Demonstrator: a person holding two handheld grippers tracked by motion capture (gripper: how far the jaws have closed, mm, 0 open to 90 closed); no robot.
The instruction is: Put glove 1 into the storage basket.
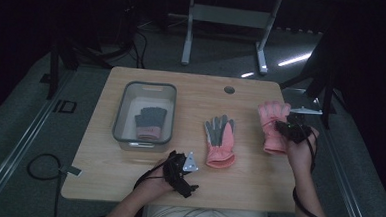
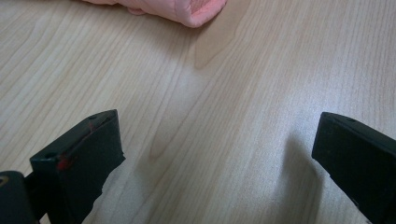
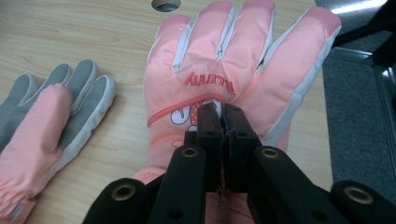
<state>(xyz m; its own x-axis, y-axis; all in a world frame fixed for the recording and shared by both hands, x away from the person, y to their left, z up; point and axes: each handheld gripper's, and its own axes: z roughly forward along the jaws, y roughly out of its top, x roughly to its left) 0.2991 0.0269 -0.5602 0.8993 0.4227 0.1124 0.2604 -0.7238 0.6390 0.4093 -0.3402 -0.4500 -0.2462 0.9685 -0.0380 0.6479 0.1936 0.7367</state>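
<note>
Left gripper (image 1: 187, 181): nearest the person, at the bench's near edge, held low over bare wood; its jaws stand wide apart with nothing between them.
Bench (image 1: 127, 170): light wood with rounded corners; a round hole (image 1: 229, 89) sits near its far edge.
Middle glove (image 1: 220, 141): lies flat just beyond the left gripper, pink cuff toward the person, grey fingers pointing away; its pink edge (image 2: 187, 11) shows at the top of the left gripper view, apart from the jaws.
Right gripper (image 1: 291, 128): at the bench's right side, jaws pressed together on the back of the pink glove, pinching a fold of its fabric.
Pink glove (image 3: 243, 65): fingers spread and pointing away, red lettering across the back; it lies near the bench's right edge, well apart from the middle glove.
Bin (image 1: 123, 102): grey, clear-walled, on the bench's left half, beyond the left gripper.
Glove in bin (image 1: 150, 122): dark grey with a pink cuff, lying flat on the bin's floor.
Beyond the bench: grey floor, the white legs of a frame (image 1: 225, 20), black cables (image 1: 42, 168) at left.
</note>
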